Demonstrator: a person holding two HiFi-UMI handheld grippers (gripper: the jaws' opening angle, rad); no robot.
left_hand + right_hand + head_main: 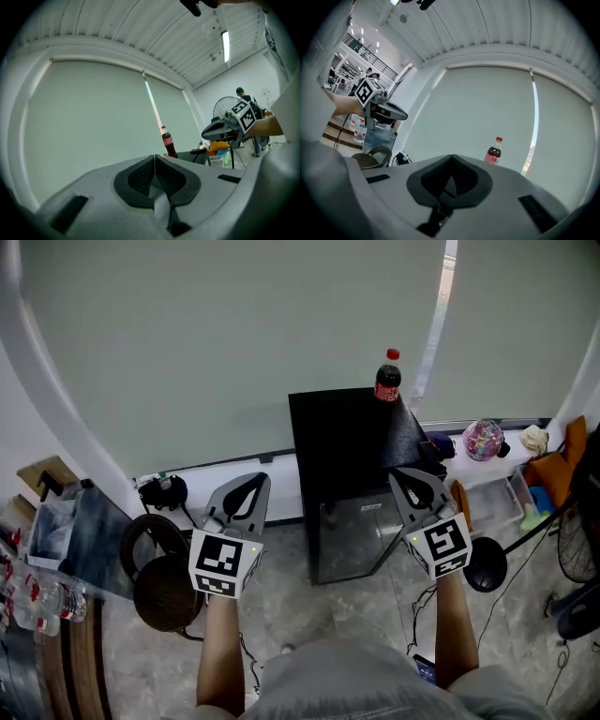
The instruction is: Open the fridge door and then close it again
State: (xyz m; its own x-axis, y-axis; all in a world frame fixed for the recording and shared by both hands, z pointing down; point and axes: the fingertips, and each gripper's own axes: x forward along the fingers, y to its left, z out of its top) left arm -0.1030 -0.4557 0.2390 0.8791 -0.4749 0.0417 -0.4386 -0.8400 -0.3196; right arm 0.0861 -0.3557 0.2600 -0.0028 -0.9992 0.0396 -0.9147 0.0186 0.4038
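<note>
A small black fridge (349, 486) stands against the blinds with its glass door (361, 532) closed. A cola bottle (387, 378) with a red cap stands on top of it; the same cola bottle (168, 143) shows in the left gripper view and in the right gripper view (493, 152). My left gripper (251, 486) is held level to the left of the fridge, shut and empty. My right gripper (411, 480) is held level in front of the fridge's right side, shut with nothing in it. Neither touches the fridge.
A round dark stool (167, 592) and cables lie on the floor at the left, beside a table edge with water bottles (42, 601). Right of the fridge are a clear storage box (492, 502), a colourful ball (483, 439) and a floor fan (574, 549).
</note>
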